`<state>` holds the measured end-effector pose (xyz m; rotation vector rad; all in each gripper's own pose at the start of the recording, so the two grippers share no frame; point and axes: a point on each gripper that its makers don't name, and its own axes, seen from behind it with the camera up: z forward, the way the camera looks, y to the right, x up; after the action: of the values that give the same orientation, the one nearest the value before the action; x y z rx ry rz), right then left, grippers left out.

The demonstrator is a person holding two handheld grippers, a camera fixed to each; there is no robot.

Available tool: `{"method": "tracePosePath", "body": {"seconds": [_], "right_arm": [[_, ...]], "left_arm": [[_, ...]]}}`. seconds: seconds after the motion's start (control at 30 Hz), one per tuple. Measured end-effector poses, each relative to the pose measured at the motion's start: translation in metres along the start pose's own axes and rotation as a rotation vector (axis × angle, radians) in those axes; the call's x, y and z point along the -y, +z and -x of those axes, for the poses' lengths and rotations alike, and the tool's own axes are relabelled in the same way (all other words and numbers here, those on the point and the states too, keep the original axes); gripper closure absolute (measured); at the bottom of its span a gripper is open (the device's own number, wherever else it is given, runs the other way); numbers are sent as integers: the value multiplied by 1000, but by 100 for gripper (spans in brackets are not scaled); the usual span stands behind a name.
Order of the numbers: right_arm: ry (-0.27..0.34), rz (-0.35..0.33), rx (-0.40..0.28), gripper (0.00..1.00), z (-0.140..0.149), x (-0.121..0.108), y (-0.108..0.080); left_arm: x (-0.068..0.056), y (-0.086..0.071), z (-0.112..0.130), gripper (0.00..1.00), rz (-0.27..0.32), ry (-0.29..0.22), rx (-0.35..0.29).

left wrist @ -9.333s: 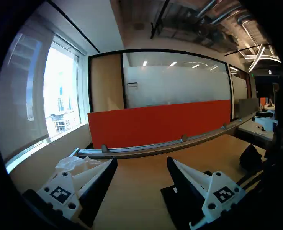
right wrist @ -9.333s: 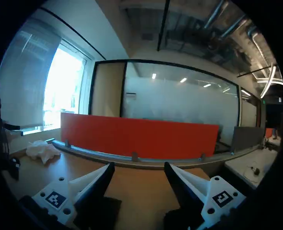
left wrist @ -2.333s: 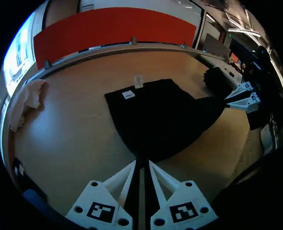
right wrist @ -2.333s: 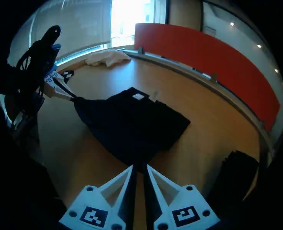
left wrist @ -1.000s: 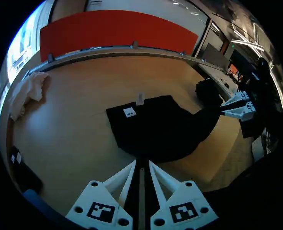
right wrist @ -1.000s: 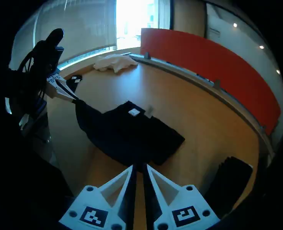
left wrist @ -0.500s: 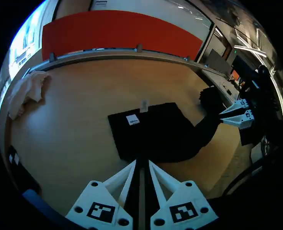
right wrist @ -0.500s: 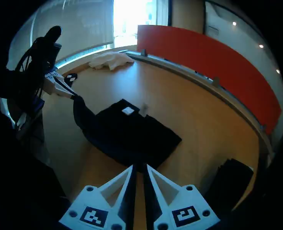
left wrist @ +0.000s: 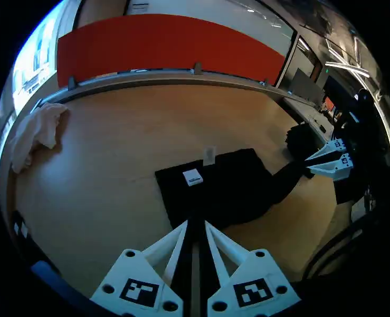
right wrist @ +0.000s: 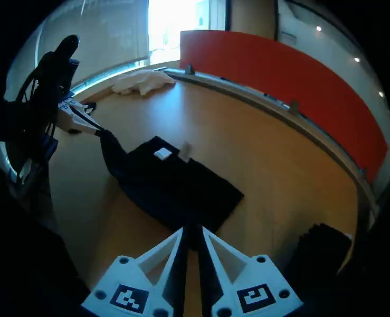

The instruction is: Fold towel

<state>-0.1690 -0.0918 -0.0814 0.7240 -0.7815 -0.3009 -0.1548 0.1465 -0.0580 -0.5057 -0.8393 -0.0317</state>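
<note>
Fingers of the left gripper [left wrist: 196,222] and right gripper [right wrist: 193,229] each pinch a black towel [left wrist: 231,182] corner, its rest lying on the surface [left wrist: 115,158].

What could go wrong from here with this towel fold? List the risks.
1. The left gripper and right gripper each pinch just a corner of the black towel; either corner could slip out.
2. The towel's far part lies on the table, so it may drag and bunch, skewing the fold.
3. The dark pile sits near the right gripper and might snag.
</note>
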Motion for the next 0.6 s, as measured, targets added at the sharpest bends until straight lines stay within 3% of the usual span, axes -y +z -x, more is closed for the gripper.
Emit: {"method": "tracePosePath", "body": {"seconds": [0.6], "right_arm": [[57, 12, 26, 89, 3, -23, 34]], "left_arm": [[16, 36, -14, 93, -12, 7, 7]]}}
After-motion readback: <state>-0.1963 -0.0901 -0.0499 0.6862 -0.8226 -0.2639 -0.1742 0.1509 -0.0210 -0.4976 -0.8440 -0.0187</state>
